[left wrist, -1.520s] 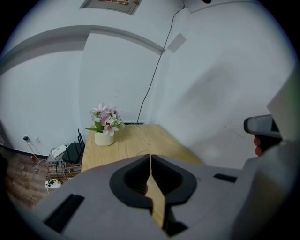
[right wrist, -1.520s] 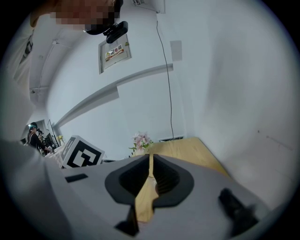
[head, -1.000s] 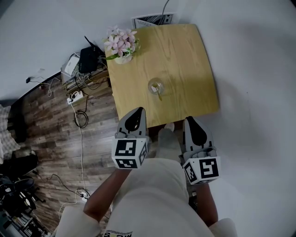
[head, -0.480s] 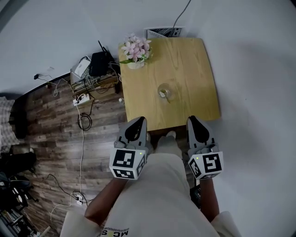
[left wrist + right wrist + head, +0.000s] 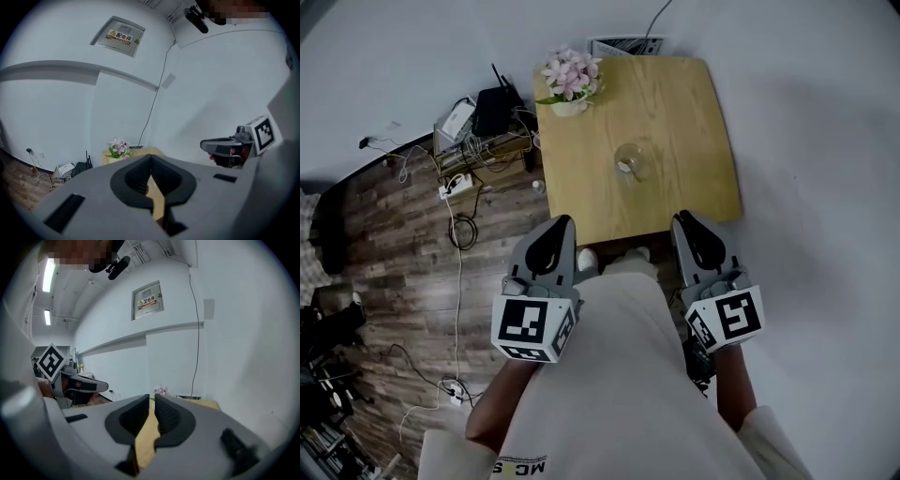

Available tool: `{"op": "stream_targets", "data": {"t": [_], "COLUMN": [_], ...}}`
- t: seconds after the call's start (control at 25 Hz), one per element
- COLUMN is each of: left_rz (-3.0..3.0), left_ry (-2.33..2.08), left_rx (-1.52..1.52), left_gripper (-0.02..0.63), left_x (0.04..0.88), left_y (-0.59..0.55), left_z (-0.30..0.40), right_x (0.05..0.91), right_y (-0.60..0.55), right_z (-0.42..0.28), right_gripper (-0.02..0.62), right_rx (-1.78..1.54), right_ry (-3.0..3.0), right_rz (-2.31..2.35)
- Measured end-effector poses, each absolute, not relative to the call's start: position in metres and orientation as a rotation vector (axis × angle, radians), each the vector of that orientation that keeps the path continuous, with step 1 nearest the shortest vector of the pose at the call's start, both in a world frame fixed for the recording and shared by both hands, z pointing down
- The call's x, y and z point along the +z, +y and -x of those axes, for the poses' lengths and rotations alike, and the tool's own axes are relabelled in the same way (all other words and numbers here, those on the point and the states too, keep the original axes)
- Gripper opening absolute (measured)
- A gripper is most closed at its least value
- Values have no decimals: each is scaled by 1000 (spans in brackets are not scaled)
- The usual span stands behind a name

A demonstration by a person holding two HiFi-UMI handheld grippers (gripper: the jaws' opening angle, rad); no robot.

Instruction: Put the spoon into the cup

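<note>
A clear glass cup point(image 5: 631, 161) stands near the middle of the wooden table point(image 5: 684, 112). The spoon point(image 5: 624, 167) shows pale inside it. Both grippers hang off the table, close to the person's body and short of the table's near edge. My left gripper point(image 5: 555, 232) is shut with nothing between its pads, as the left gripper view confirms point(image 5: 151, 161). My right gripper point(image 5: 686, 225) is likewise shut and holds nothing point(image 5: 152, 399). The cup is hidden behind the jaws in both gripper views.
A pot of pink flowers point(image 5: 570, 82) sits at the table's far left corner. A printed marker sheet point(image 5: 628, 44) lies beyond the far edge. A router point(image 5: 494, 111), a power strip and loose cables point(image 5: 455, 220) lie on the wood floor to the left.
Both grippers have drawn back from the table's edge toward the body, the left one also drifting left. The cup with the spoon in it has stayed in place.
</note>
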State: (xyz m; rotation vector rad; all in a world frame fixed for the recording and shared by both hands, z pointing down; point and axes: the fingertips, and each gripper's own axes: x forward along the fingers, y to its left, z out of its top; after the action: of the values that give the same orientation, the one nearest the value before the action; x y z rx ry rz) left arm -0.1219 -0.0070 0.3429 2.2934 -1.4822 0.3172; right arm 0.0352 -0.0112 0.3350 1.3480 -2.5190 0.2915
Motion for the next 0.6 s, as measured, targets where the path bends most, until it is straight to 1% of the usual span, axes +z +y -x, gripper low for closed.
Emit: {"op": "stream_targets", "data": {"t": [0.6], "left_rz": [-2306], "left_ry": [-1400], "left_rx": [321], "left_gripper": [11], "left_x": [351], "left_y": [-7], "left_z": [100], "right_x": [348], "right_y": [2], "right_z": [-32], "right_gripper": [41], "right_rx": [351], "right_ry": [-2494], "right_rz": [-1316]}}
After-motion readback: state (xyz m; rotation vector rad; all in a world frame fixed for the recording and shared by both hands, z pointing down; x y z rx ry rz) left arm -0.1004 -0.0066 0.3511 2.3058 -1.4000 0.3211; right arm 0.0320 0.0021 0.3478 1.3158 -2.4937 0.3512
